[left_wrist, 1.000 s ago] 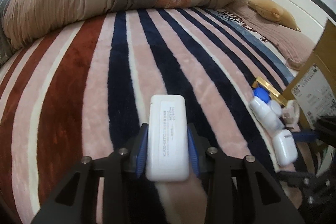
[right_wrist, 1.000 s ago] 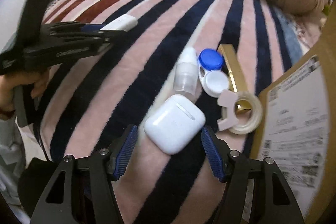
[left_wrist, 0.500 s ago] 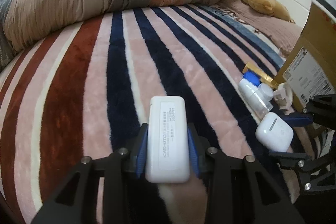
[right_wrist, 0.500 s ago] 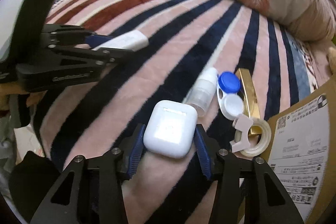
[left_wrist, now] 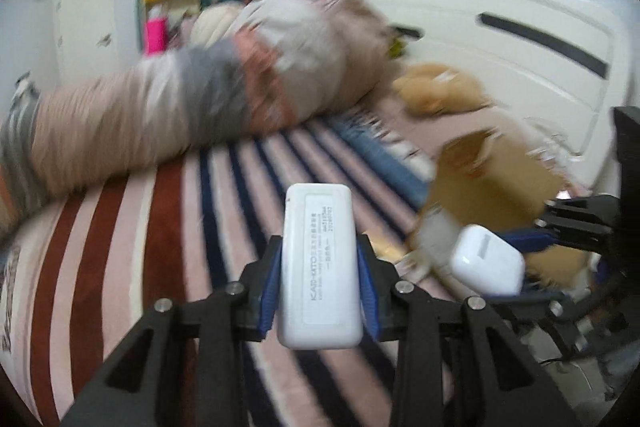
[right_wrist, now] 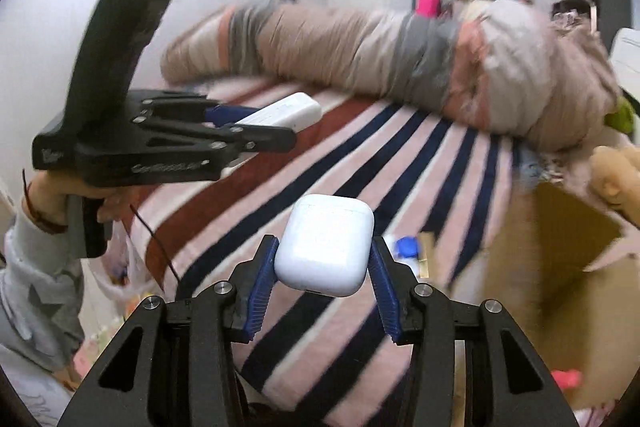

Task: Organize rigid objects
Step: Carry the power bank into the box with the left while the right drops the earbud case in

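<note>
Earbud case point(right_wrist: 325, 251) now lifted clear of the striped blanket point(right_wrist: 360, 163), where a second ago it lay among the small items with the blue pads open on both sides. Pinched firmly by the right gripper point(right_wrist: 324, 267), pads pressed on its two flanks. Same grip as before on the other side: left gripper point(left_wrist: 319, 275) clamped on the white rectangular device point(left_wrist: 319, 267), carried high above the blanket. Both views blurred and tilted up toward the room, so a fast lift. Cardboard box point(right_wrist: 560, 259) standing open at the right, near the earbud case. Probably the next goal for both objects. Blue-capped lens case point(right_wrist: 406, 247) left on the blanket beside the box, not yet collected.
</note>
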A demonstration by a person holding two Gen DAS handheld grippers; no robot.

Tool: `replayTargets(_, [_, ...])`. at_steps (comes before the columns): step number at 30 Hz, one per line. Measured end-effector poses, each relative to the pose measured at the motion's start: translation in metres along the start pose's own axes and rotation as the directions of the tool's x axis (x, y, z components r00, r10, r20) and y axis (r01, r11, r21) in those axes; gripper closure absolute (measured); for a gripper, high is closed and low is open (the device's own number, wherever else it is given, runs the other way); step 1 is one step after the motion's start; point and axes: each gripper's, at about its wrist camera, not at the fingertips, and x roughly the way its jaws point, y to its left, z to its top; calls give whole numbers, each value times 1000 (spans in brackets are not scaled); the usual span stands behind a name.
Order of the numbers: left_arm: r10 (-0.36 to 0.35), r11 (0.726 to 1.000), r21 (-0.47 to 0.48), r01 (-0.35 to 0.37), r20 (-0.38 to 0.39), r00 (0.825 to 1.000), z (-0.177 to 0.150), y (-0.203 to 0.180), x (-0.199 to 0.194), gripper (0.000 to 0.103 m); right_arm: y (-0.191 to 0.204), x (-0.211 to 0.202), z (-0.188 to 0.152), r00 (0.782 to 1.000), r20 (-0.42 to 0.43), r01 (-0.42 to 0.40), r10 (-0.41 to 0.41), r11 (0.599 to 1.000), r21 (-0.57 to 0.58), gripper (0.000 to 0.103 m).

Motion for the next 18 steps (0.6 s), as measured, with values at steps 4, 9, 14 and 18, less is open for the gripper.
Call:
replayTargets(4, [-133, 989, 63, 132, 16, 991, 30, -53, -6, 71, -37, -53, -6, 995, 65, 79, -80, 996, 28, 61])
replayTargets(9, [-272, 951, 136, 277, -53, 961, 56, -123, 23, 71, -111, -69, -25, 971, 2, 236, -238, 967, 99, 61])
replayTargets(14, [-296, 925, 195, 327, -172, 940, 62, -179, 69, 71, -157, -54, -42, 948, -81, 314, -308, 945, 88, 62])
replayTargets(18, [-267, 923, 218, 318, -237, 934, 53, -194, 93, 71, -171, -42, -49, 934, -117, 348, -338, 934, 75, 62])
